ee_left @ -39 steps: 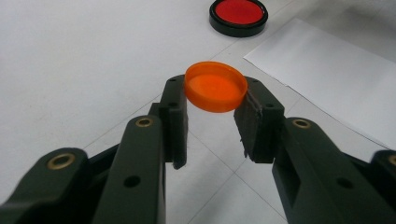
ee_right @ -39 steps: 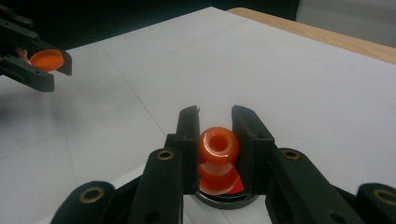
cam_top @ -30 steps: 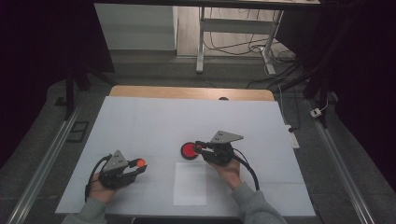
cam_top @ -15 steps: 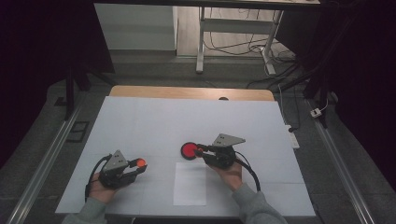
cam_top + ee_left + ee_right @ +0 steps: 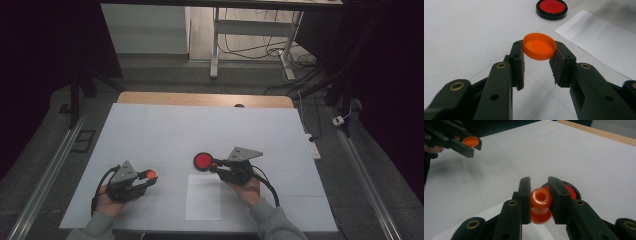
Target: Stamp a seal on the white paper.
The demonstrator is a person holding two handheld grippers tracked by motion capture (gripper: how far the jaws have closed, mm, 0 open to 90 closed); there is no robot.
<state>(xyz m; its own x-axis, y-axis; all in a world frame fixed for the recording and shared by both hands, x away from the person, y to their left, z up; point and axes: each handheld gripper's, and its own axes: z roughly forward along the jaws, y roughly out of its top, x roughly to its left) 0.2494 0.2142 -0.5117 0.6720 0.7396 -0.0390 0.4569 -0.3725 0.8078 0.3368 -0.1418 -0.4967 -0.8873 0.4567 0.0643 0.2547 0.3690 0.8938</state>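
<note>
Currently the left tool (image 5: 146,178) sits at the near left of the white surface (image 5: 165,135), held in the person's left hand (image 5: 107,202), and its jaws are closed on the rim of a small orange cap (image 5: 539,46), gripping it by its two opposite edges so that it sits level between the tips, lifted clear of the surface. In the right gripper view the same cap (image 5: 471,141) shows far off at the upper left, between the tips of that left tool (image 5: 472,144). The right tool (image 5: 539,186) is near the middle of the surface, held in the right hand (image 5: 245,187), and its jaws are pressed against the narrow neck of a small orange bottle-like piece (image 5: 541,205), whose open mouth faces the camera and whose wider body sits lower between the jaws. Just beyond it lies a round red disc with a black rim (image 5: 203,161), resting flat on the surface to the left of the right tool's tips in the high view. A white sheet of paper (image 5: 203,196) lies flat on the near part of the surface, between the two hands.
</note>
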